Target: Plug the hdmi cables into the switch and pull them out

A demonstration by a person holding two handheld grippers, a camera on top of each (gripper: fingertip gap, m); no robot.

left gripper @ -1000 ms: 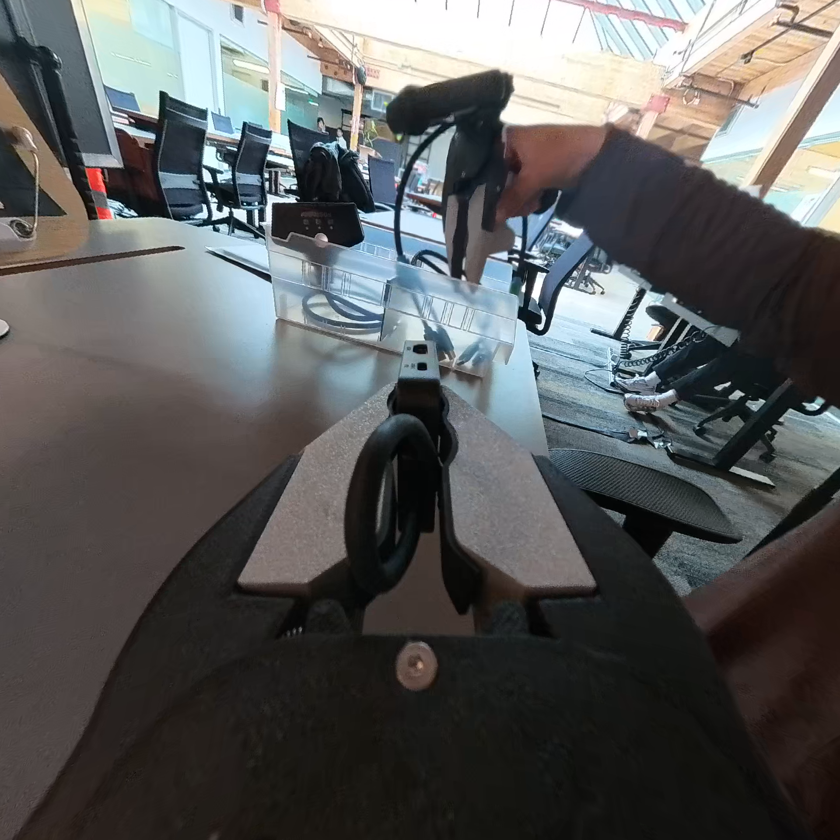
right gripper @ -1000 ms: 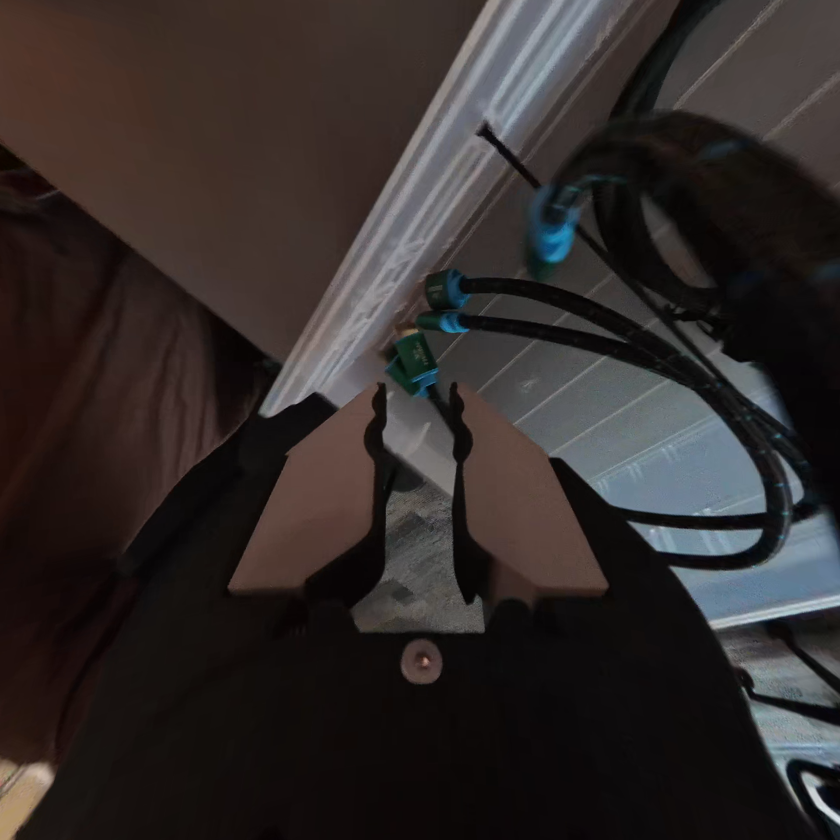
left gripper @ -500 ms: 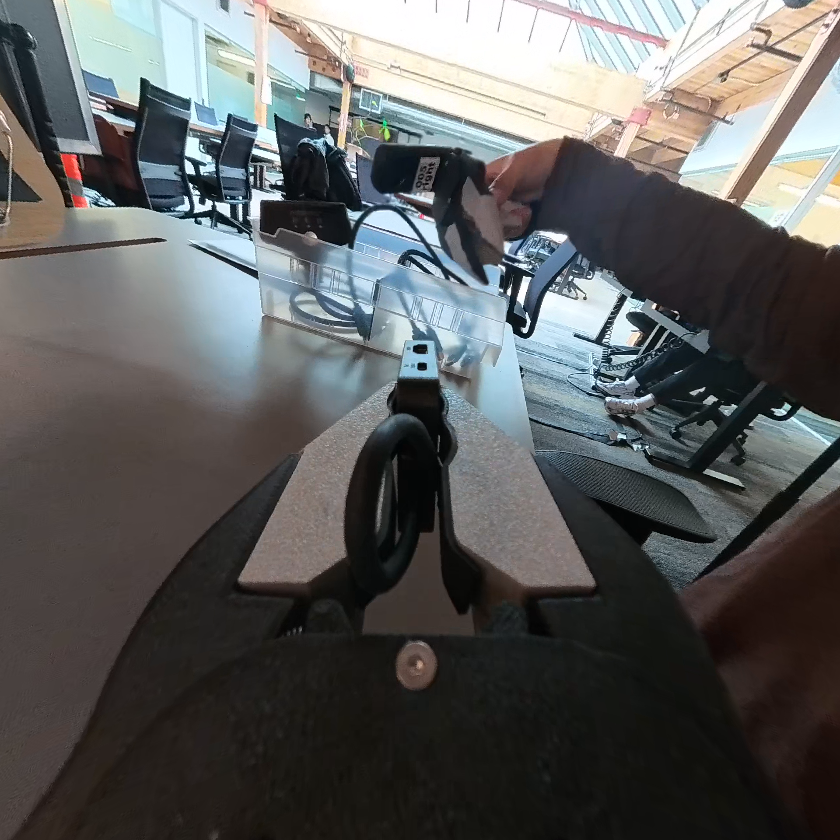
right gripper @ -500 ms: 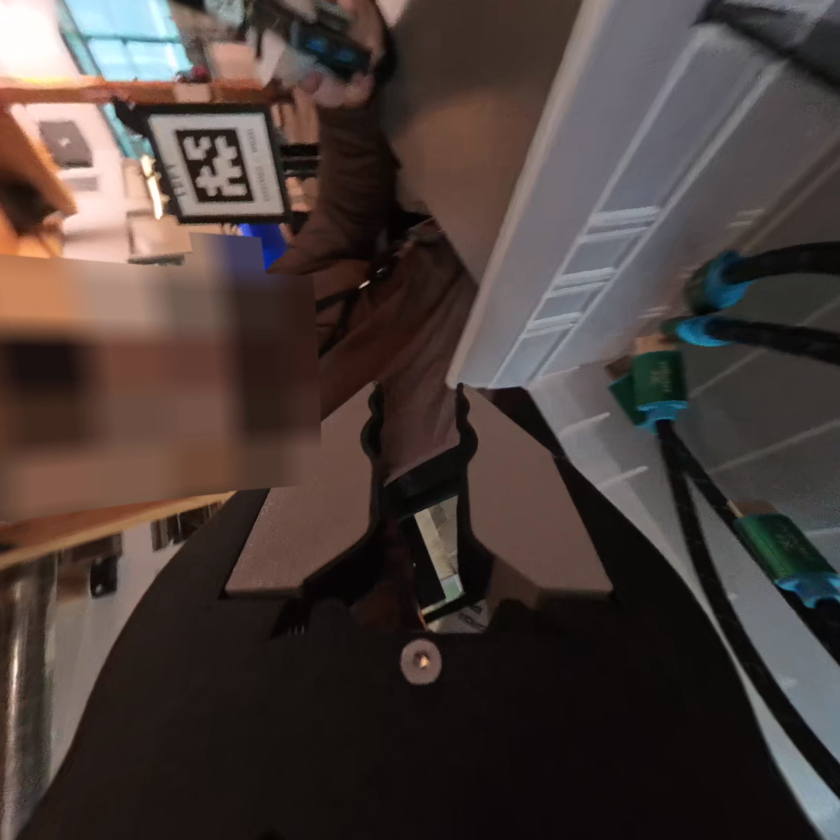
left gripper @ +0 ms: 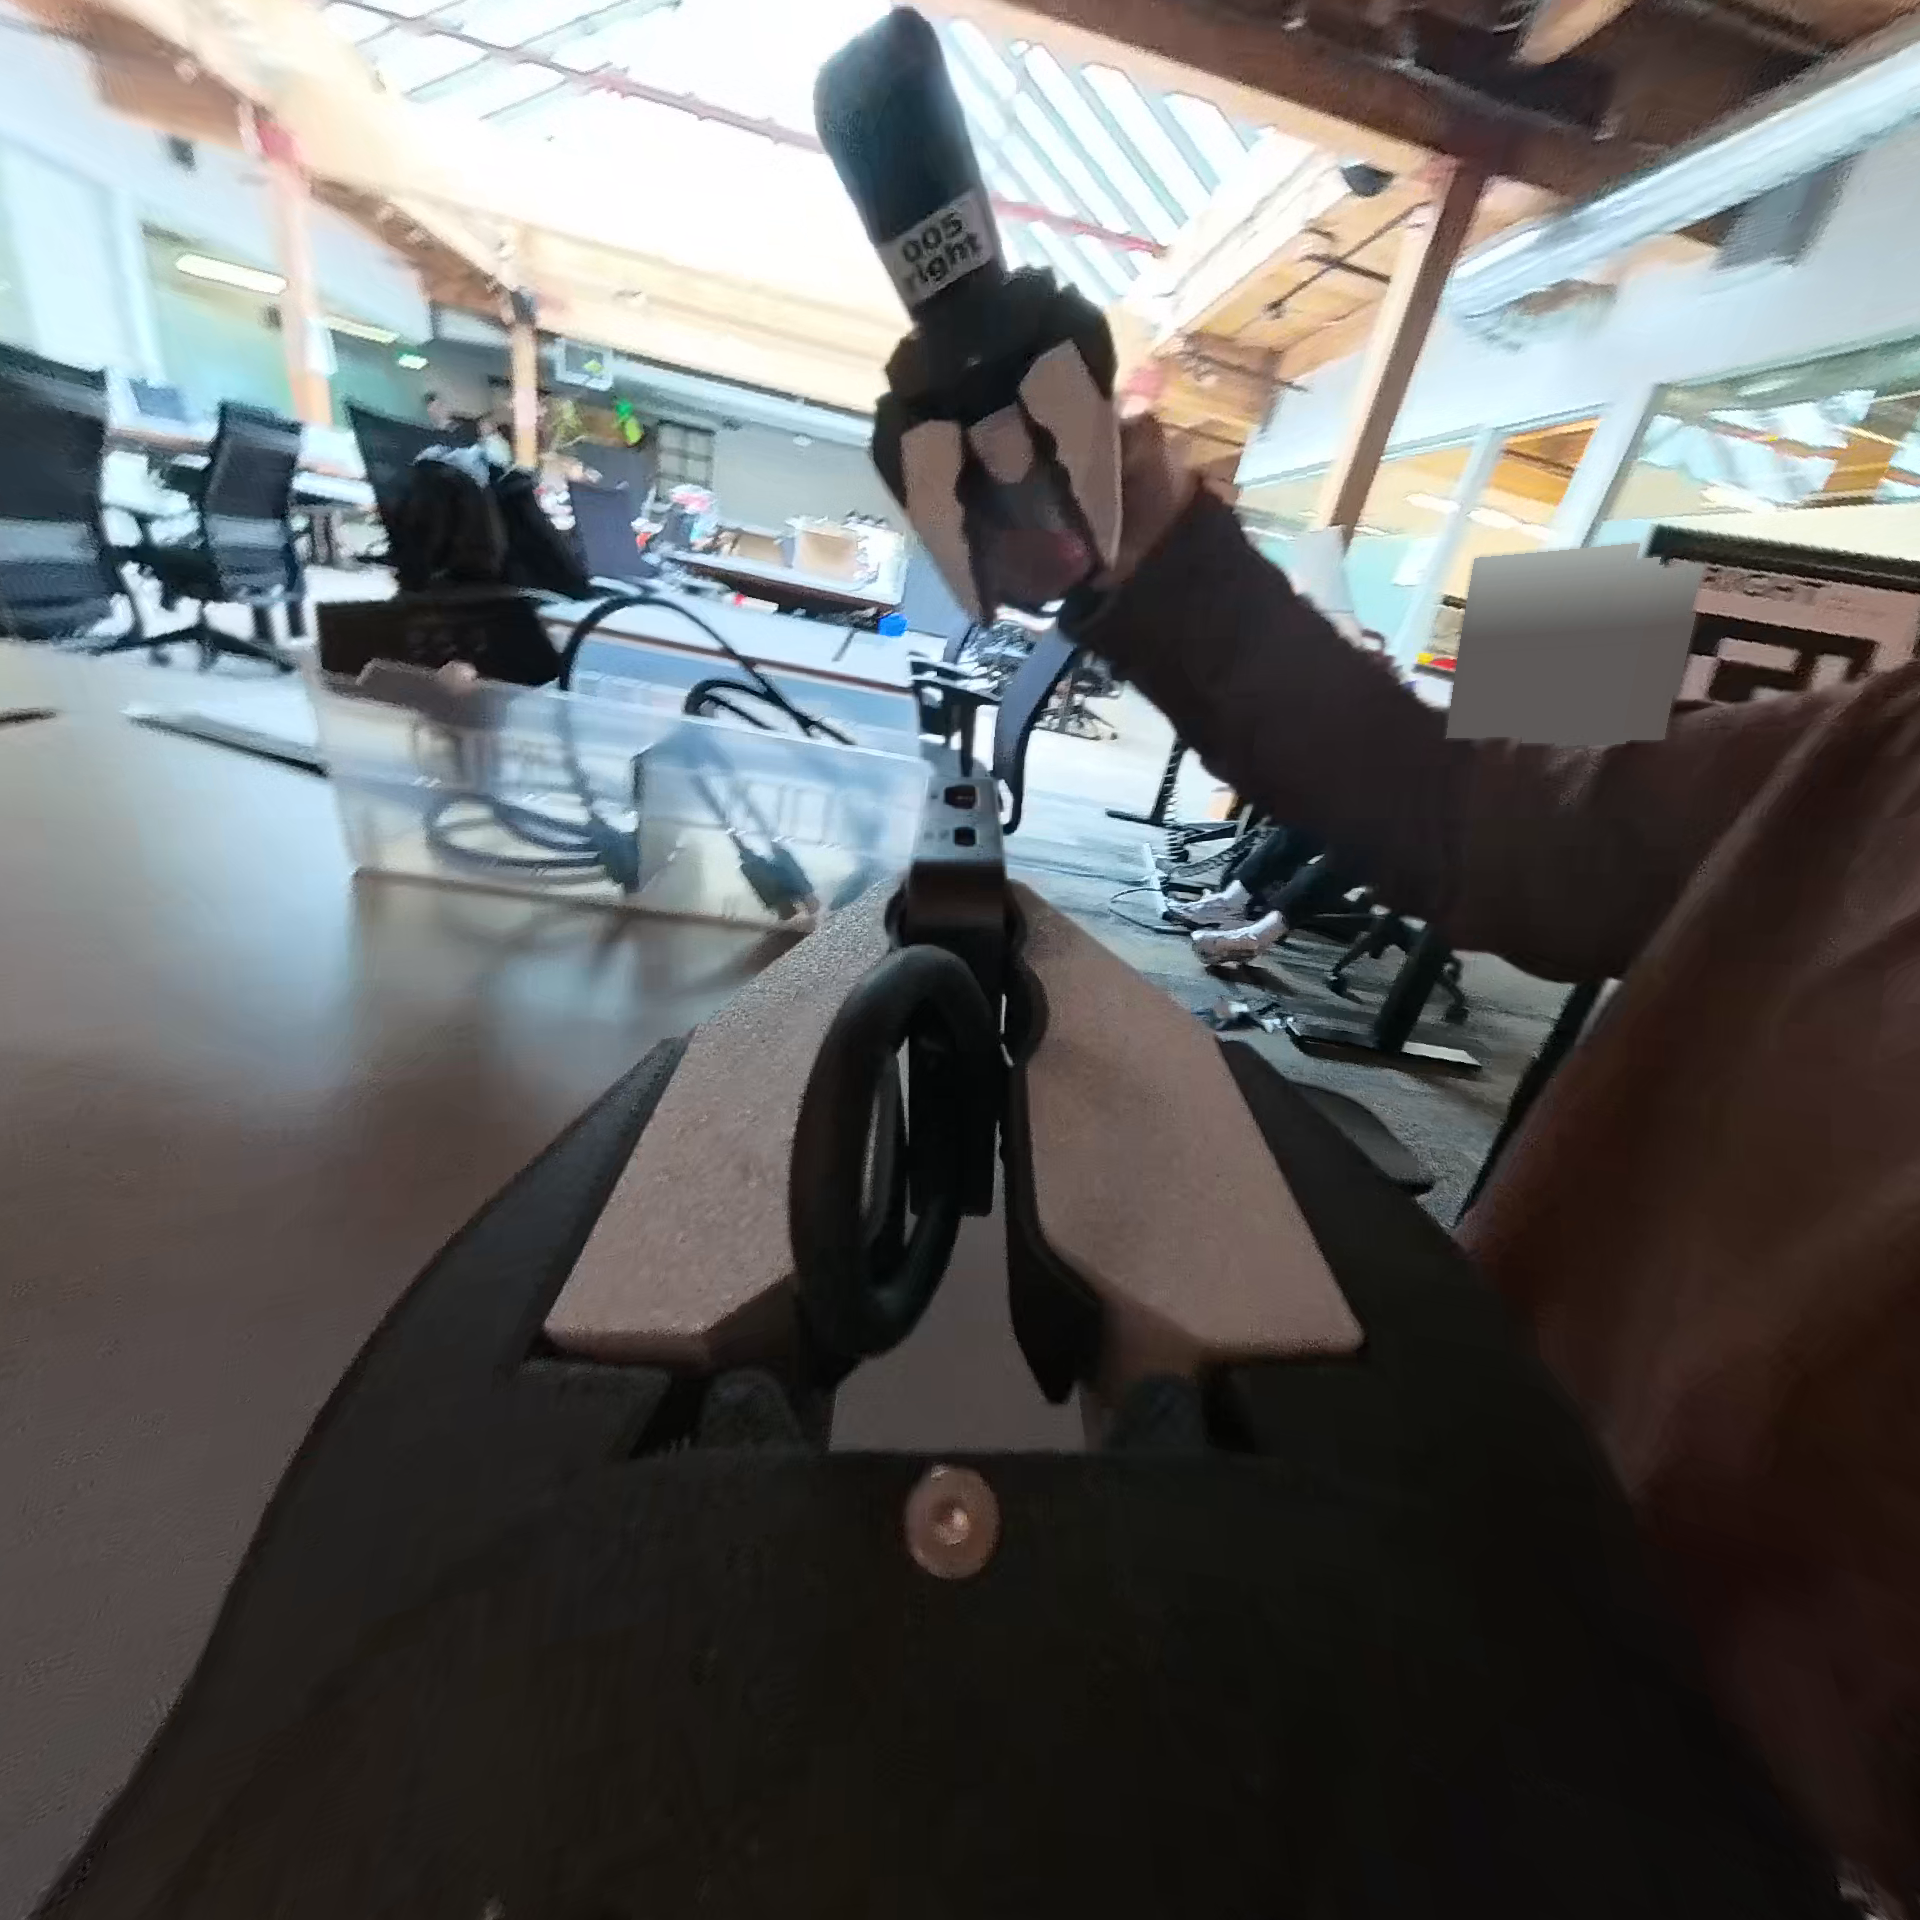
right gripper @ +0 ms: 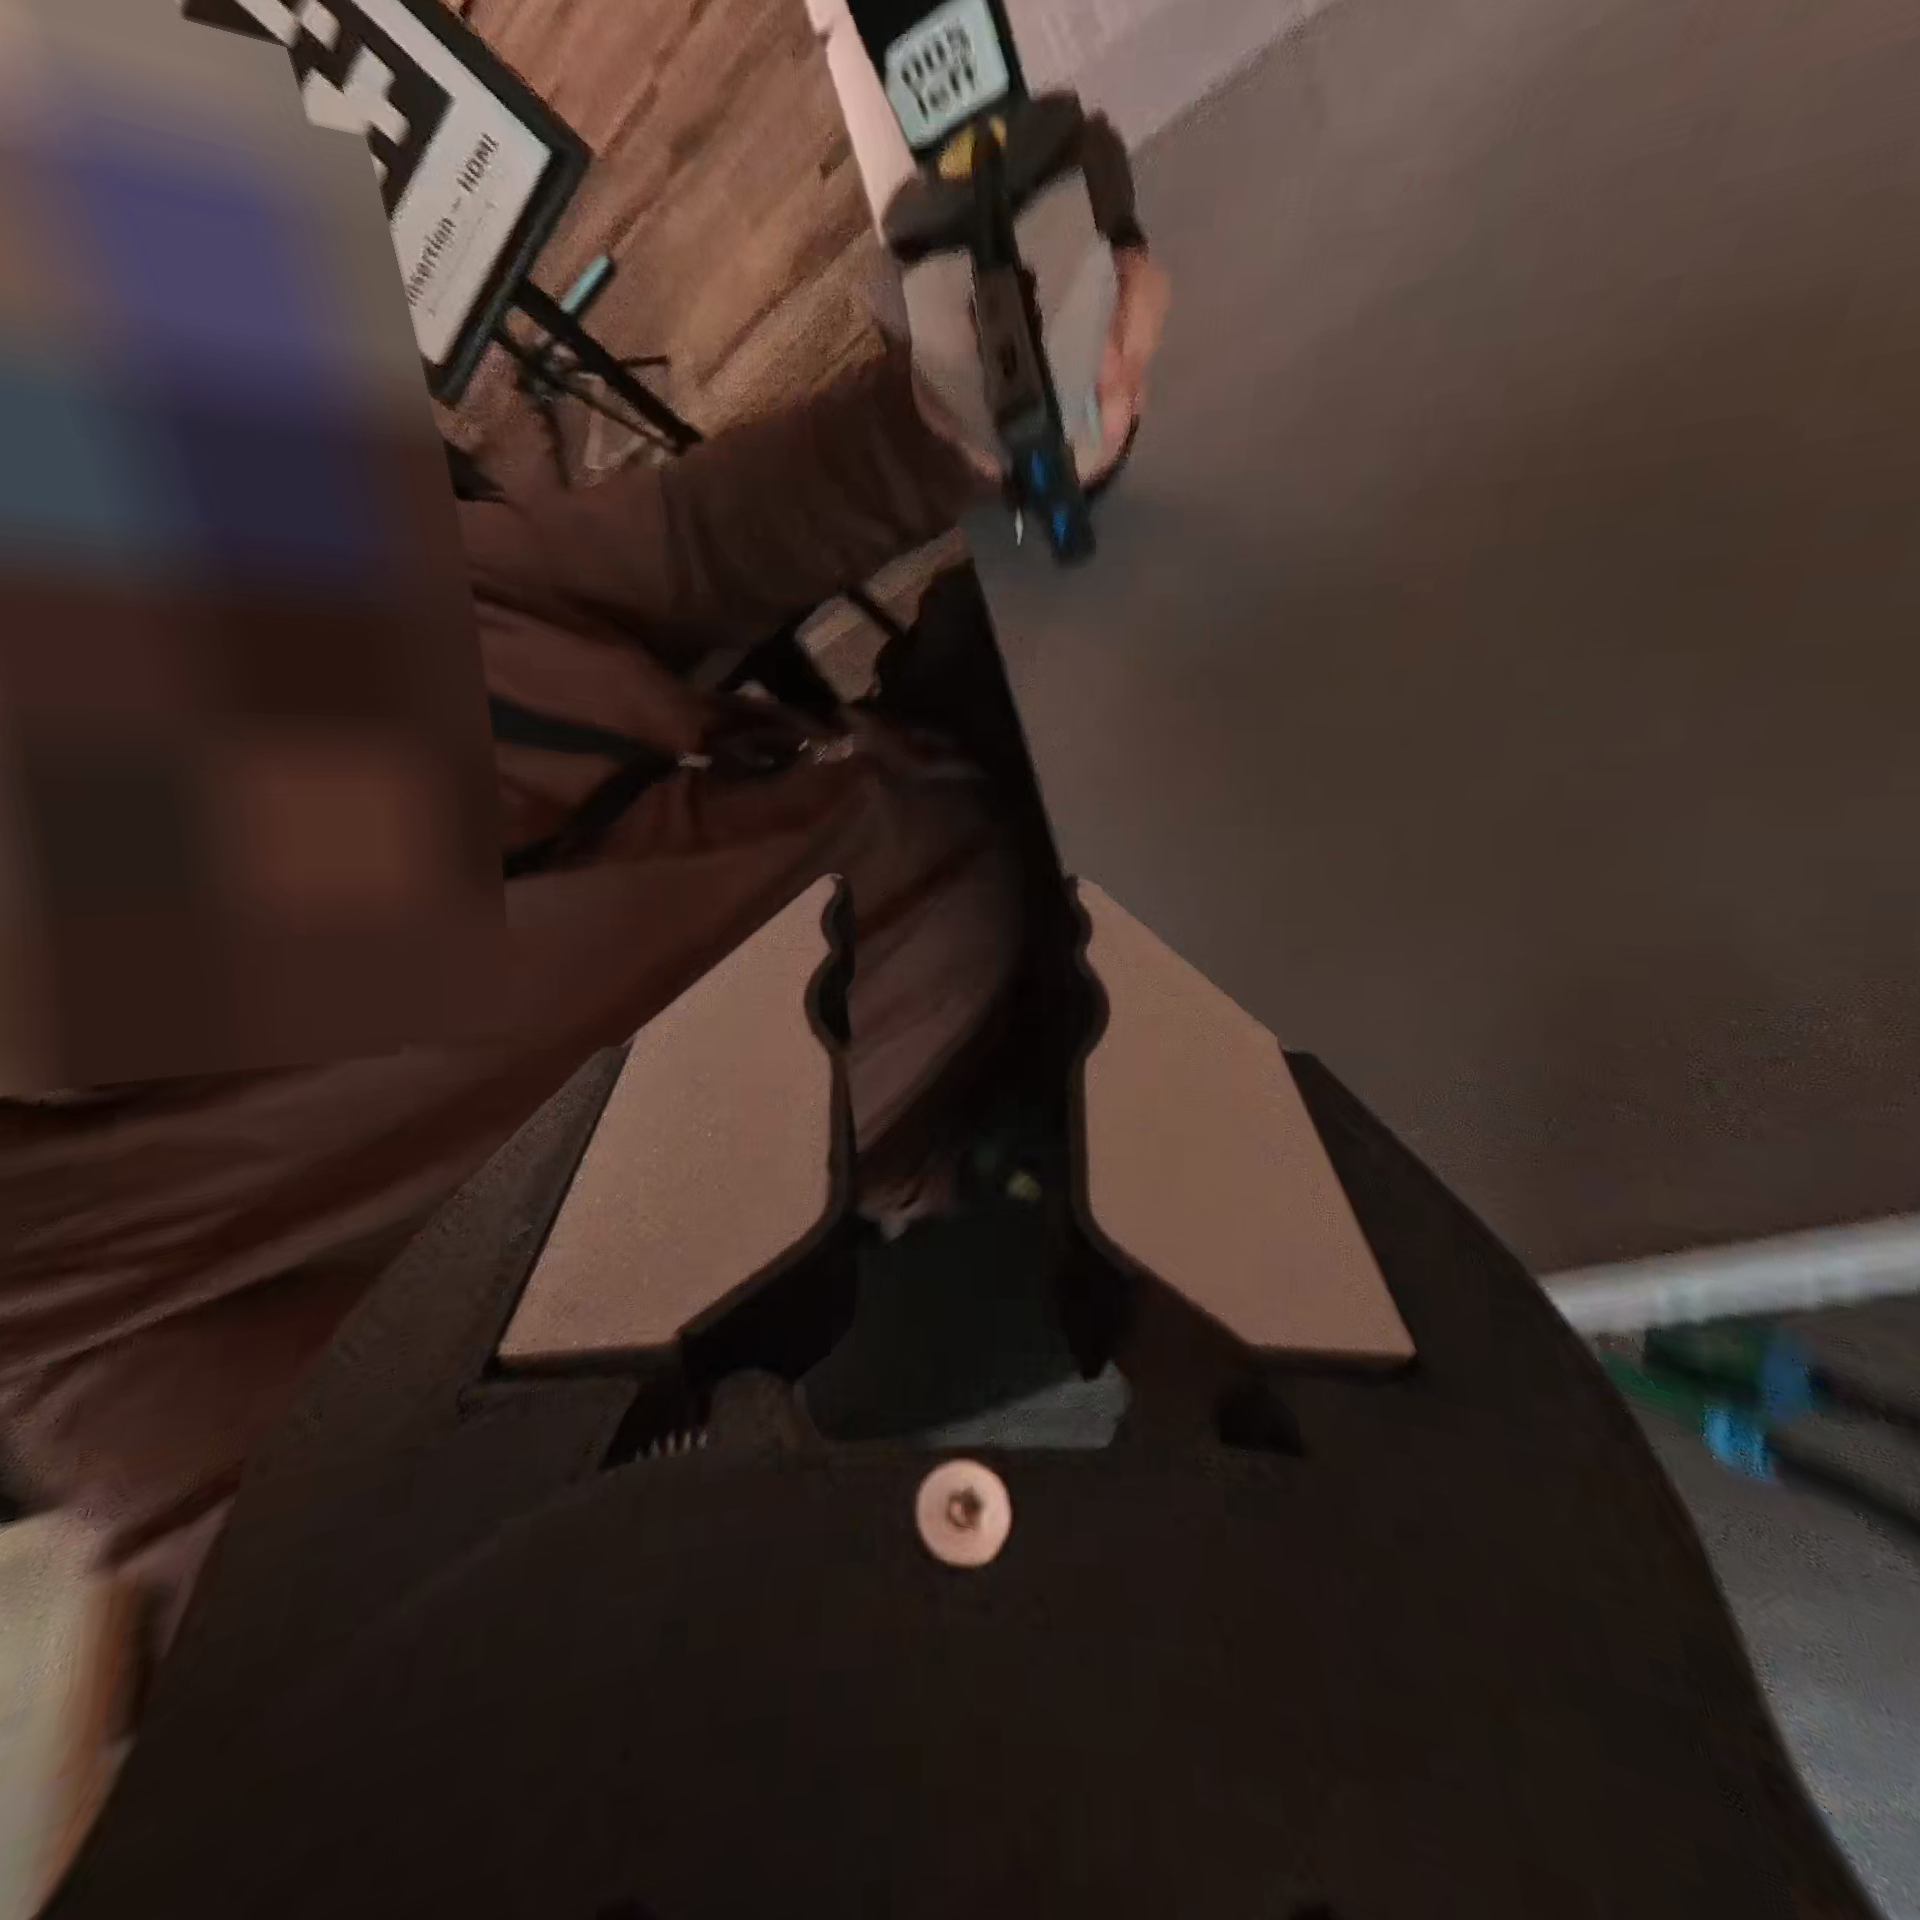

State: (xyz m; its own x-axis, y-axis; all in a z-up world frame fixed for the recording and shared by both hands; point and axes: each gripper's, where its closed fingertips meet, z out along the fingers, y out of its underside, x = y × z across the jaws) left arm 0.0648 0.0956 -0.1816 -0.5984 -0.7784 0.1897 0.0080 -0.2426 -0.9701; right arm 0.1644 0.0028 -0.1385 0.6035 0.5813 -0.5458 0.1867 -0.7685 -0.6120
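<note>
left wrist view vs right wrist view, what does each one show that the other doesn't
Only the left wrist view shows the clear bin on the table with black cables coiled inside, the office chairs behind it, and the ports on the end of the black switch. Only the right wrist view shows the green and blue HDMI plugs and a marker board on a stand. Both show the brown table, the left gripper clamped on the switch, the right gripper with its fingers apart and nothing between them, and the person's brown sleeve.
</note>
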